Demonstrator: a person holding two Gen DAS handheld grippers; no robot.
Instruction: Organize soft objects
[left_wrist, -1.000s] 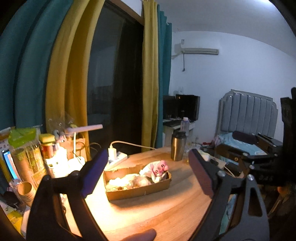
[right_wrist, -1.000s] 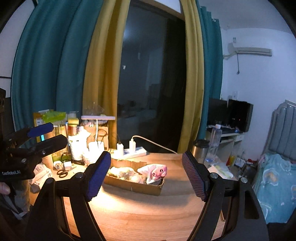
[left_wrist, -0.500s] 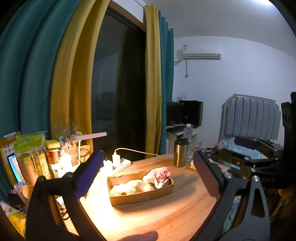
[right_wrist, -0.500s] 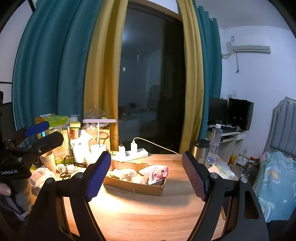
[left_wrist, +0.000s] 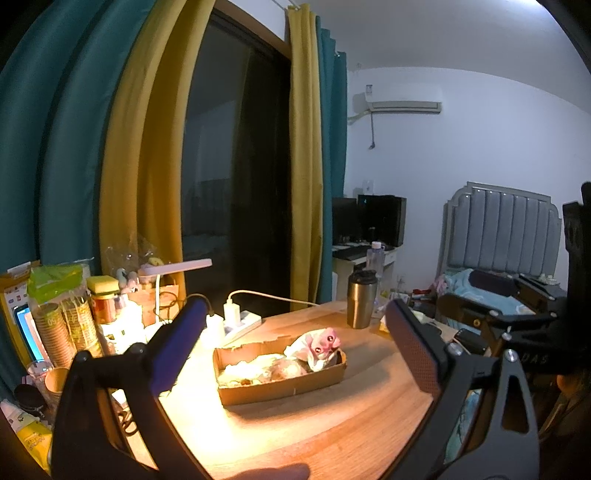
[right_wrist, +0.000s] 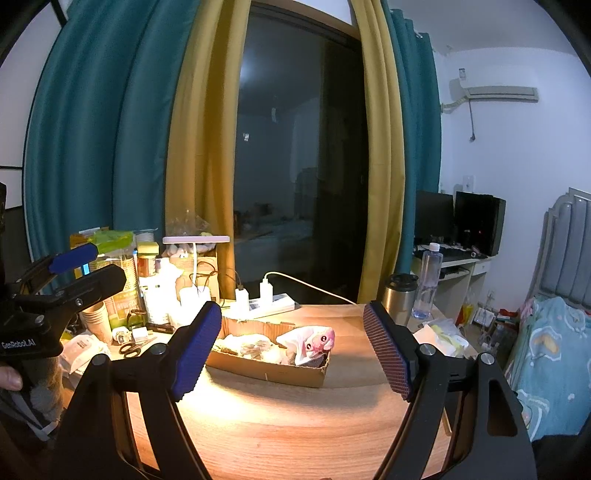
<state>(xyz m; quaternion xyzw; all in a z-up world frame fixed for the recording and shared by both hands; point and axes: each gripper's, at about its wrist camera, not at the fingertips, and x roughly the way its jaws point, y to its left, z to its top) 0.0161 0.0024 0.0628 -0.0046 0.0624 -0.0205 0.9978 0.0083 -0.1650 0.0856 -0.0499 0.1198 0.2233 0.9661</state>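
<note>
A shallow cardboard box (left_wrist: 280, 387) (right_wrist: 269, 367) sits on the round wooden table (left_wrist: 314, 432) (right_wrist: 295, 424). It holds pale soft items (left_wrist: 255, 369) (right_wrist: 247, 343) and a pink-faced plush toy (left_wrist: 319, 343) (right_wrist: 314, 341) at its right end. My left gripper (left_wrist: 295, 347) is open and empty, well back from the box; it also shows at the left in the right wrist view (right_wrist: 85, 266). My right gripper (right_wrist: 293, 350) is open and empty, back from the box.
A steel tumbler (left_wrist: 360, 304) (right_wrist: 397, 301) and water bottle (right_wrist: 426, 280) stand at the table's far right. A power strip (right_wrist: 266, 304), desk lamp (left_wrist: 177, 267), paper cups (left_wrist: 55, 332), scissors (right_wrist: 133, 347) and jars crowd the left side. A bed (right_wrist: 546, 350) lies to the right.
Both grippers have pulled back and risen slightly, so the box looks smaller and farther. Both stay open and empty.
</note>
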